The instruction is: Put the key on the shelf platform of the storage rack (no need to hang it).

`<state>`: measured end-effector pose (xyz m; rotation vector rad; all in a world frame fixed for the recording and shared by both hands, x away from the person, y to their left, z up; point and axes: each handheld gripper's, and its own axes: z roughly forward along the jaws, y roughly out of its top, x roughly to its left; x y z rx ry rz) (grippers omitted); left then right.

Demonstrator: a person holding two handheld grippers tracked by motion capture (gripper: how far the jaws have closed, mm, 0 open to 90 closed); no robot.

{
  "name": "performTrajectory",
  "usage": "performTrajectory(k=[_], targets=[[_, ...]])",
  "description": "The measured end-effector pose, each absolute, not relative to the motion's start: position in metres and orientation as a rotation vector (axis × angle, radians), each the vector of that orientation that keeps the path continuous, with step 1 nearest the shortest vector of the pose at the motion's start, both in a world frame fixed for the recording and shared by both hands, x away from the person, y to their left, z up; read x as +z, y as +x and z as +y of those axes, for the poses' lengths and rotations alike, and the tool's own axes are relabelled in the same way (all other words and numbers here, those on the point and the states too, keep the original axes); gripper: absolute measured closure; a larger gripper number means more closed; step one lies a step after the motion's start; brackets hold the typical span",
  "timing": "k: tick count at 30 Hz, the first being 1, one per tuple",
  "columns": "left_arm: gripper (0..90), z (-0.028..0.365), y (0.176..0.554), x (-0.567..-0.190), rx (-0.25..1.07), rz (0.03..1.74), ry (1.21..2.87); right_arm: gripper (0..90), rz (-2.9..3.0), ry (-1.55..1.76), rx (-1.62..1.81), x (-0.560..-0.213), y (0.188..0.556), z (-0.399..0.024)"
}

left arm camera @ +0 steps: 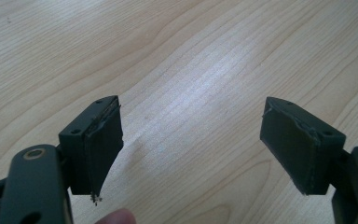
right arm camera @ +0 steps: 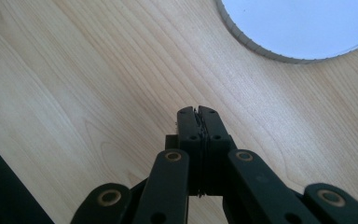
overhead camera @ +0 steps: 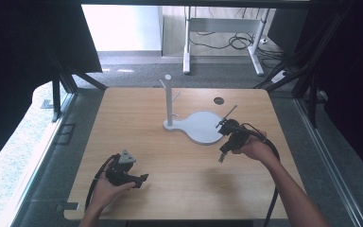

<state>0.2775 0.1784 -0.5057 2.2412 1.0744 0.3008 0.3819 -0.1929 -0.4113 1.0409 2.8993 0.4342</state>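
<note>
Two claws – left claw [left arm camera: 191, 140] spread, right claw [right arm camera: 198, 116] pressed together, beside white base [right arm camera: 303, 28] edge.

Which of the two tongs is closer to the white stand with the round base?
Right. The right tongs hover at the near right edge of the white stand; the left tongs are far off, toward the table's near left side.

White stand [overhead camera: 196, 126] — flat rounded base, upright pegged post, mid-table, upright
</note>
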Motion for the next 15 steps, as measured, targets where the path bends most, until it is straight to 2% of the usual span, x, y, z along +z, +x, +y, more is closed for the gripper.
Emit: performTrajectory(k=[15], targets=[[21.3,0.178,0.277,-0.506,0.301,1.072,2.244,89.2,2.887,1.051,0.424,-0.403,0.393,-0.185]])
